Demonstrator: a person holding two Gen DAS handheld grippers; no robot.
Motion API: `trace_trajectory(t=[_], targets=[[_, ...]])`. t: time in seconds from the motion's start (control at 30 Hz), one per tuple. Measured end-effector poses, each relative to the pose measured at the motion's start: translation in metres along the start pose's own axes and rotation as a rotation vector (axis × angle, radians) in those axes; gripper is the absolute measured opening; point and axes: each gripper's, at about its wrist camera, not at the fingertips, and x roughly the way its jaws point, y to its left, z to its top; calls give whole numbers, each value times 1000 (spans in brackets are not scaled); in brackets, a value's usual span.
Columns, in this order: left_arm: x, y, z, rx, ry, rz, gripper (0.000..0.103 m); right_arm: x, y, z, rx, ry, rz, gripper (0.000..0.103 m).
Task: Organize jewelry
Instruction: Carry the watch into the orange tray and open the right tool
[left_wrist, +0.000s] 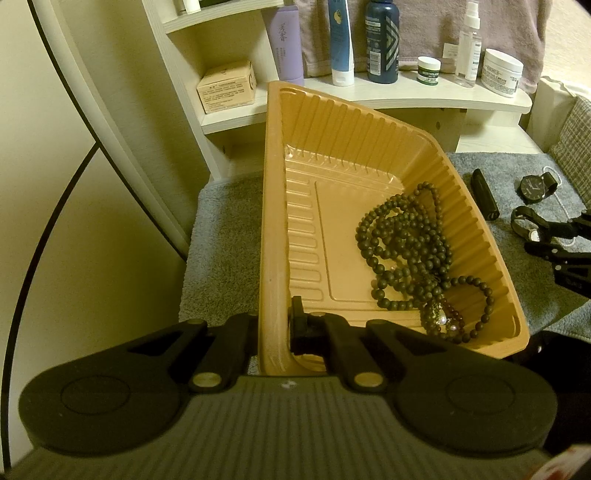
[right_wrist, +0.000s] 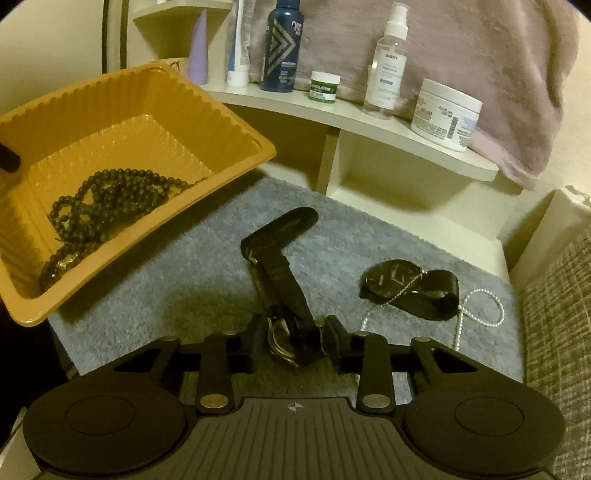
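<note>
Left wrist: left hand-held gripper pinches tray rim, beads inside.

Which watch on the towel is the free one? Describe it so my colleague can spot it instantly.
On the grey towel below the shelf, look right of the orange tray. The free watch lies flat, dark dial up, a silver chain draped across it; the other watch is clamped in the right gripper.
</note>
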Motion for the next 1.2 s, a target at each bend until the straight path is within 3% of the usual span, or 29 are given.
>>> trace_trajectory(t=[0.47,0.67,0.9,1.2], targets=[[-1,0,1,-2,-2,-1,2,-15,-5,8,52,-53,-28,35],[-1,-1,1,-2,-2,-1,2,-27,3,28,53,-121,-1,35],[-1,0,1,-2,-2,-1,2,-36,44,59,25,-182,143,35],[0,0,1,-7,1,-3,2,-21,99,67,6,-141,327,35]])
